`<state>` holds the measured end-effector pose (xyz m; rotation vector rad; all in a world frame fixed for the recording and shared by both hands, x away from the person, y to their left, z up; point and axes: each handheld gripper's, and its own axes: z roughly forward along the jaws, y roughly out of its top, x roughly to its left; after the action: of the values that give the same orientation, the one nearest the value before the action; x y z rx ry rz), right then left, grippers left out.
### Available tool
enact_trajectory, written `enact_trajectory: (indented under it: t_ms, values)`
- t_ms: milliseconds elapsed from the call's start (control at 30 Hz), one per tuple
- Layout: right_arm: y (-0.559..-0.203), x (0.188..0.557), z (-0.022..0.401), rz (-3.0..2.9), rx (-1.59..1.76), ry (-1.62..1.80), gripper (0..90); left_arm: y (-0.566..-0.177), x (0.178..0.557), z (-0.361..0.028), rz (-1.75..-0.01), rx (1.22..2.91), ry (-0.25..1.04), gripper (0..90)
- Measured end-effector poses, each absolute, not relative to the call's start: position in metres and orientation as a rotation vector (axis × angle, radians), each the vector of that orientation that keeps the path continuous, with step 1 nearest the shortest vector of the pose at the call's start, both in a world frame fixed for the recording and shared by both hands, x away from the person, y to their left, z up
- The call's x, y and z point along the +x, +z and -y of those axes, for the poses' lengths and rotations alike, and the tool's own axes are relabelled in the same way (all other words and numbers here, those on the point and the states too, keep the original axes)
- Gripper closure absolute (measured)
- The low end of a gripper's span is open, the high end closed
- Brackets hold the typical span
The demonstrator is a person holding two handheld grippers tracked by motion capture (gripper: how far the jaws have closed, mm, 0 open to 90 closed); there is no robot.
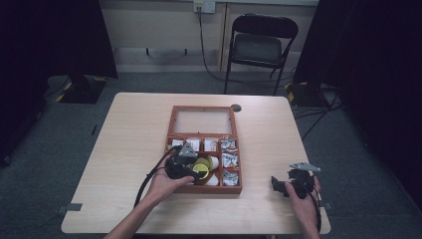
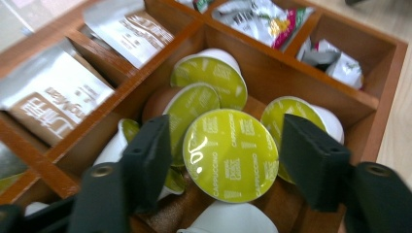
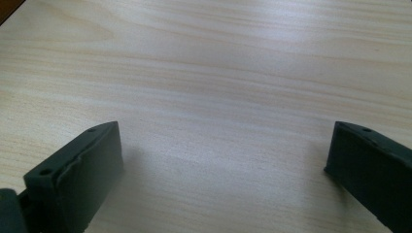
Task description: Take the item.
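- Dark curtains, grey carpet and a black folding chair point(image 1: 262, 44) stand behind the pale wooden table point(image 1: 129, 149) where I work.
- On that table sits a reddish-brown wooden compartment box point(image 1: 171, 135) with its glass-paned lid tipped open toward the far side; silver sachets point(image 2: 51, 99) fill the back and side cells.
- My left gripper point(image 1: 191, 172) reaches down into the box's near, larger cell, among several lime-green foil-topped coffee capsules.
- My right gripper point(image 1: 284, 185) hangs over bare table wood well to the right of the box, jaws spread wide with nothing between them.
- One round green-lidded capsule point(image 2: 231, 154) lies between my left jaws; they have closed in on its two sides and, as I judge it, now pinch its rim, though the exact contact is hard to make out.
- By my reckoning, the reach and the grasp are done. Lifting the capsule clear of its neighbours point(image 2: 210, 77) and setting it wherever it belongs is left; it has not left the cell yet.
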<state>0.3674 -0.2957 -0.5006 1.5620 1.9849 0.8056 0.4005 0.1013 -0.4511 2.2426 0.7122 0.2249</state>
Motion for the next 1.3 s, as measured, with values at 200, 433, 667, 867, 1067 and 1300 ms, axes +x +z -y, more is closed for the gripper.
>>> enact_trajectory:
  t_ms: [200, 433, 667, 867, 1067, 1300]
  values:
    - [-0.501, 0.367, 0.296, -1.985, 1.562, 0.806, 0.0, -0.458, 0.401, -0.095, -0.707, 2.295, 0.205, 37.5]
    - [-0.501, 0.367, 0.296, -1.985, 1.562, 0.805, 0.0, -0.459, 0.401, -0.093, -0.696, 2.317, 0.208, 36.7]
    - [-0.501, 0.367, 0.296, -1.985, 1.561, 0.805, 0.0, -0.461, 0.401, -0.088, -0.659, 2.375, 0.196, 36.0]
    - [-0.501, 0.367, 0.296, -1.985, 1.562, 0.806, 0.0, -0.463, 0.404, -0.086, -0.669, 2.397, 0.167, 36.0]
    - [-0.501, 0.367, 0.296, -1.985, 1.562, 0.806, 0.0, -0.463, 0.405, -0.085, -0.675, 2.42, 0.163, 37.4]
    - [-0.501, 0.367, 0.296, -1.985, 1.562, 0.808, 0.0, -0.464, 0.406, -0.081, -0.671, 2.454, 0.147, 38.4]
